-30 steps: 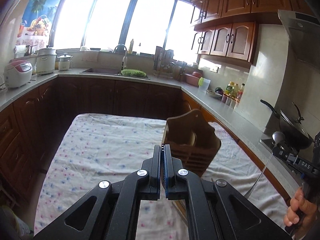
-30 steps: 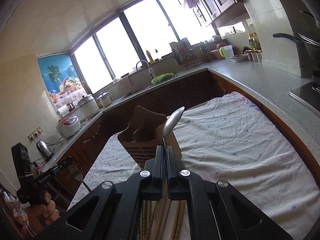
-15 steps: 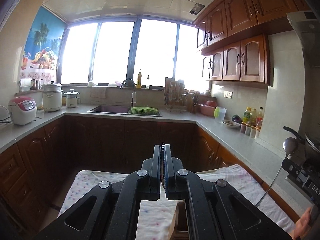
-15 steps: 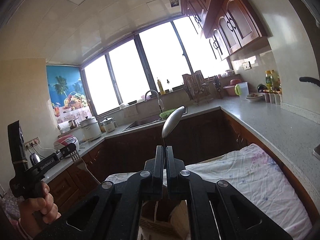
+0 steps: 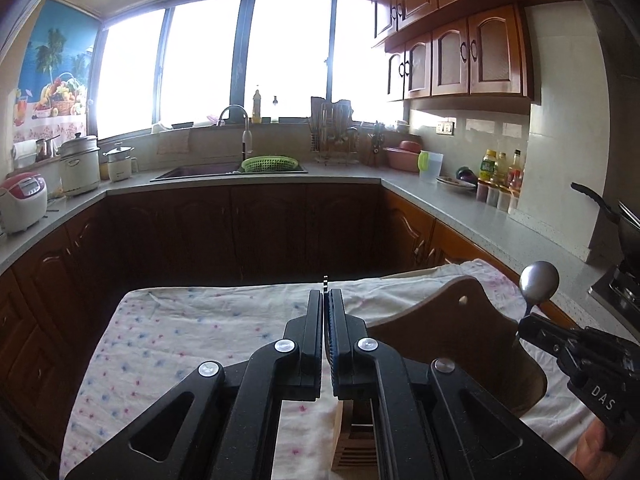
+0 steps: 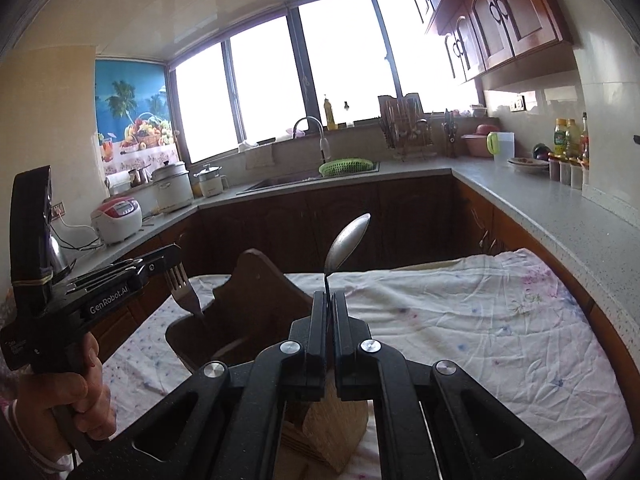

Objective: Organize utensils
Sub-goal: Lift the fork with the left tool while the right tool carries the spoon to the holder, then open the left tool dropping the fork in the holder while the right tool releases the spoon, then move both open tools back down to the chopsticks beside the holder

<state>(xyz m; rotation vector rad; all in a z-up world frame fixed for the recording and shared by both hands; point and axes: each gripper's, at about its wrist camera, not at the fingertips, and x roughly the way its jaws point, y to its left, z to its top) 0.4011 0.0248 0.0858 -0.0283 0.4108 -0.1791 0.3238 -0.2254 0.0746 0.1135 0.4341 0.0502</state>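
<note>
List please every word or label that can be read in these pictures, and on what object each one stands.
"GenRobot.AI": white print on the side of the left gripper, seen from the right wrist.
"DAS": white letters on the right gripper, cut off at the picture's edge.
Small white print on the left gripper's handle: too small to read.
Labels on the sauce bottles: too blurred.

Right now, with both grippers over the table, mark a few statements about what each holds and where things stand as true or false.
1. The right gripper is shut on a spoon. True.
2. The left gripper holds a knife. False: it holds a fork.
3. The spoon's bowl points up. True.
4. The wooden holder stands on the counter by the sink. False: it stands on the cloth-covered table.
5. The fork's tines point up. False: they point down.
</note>
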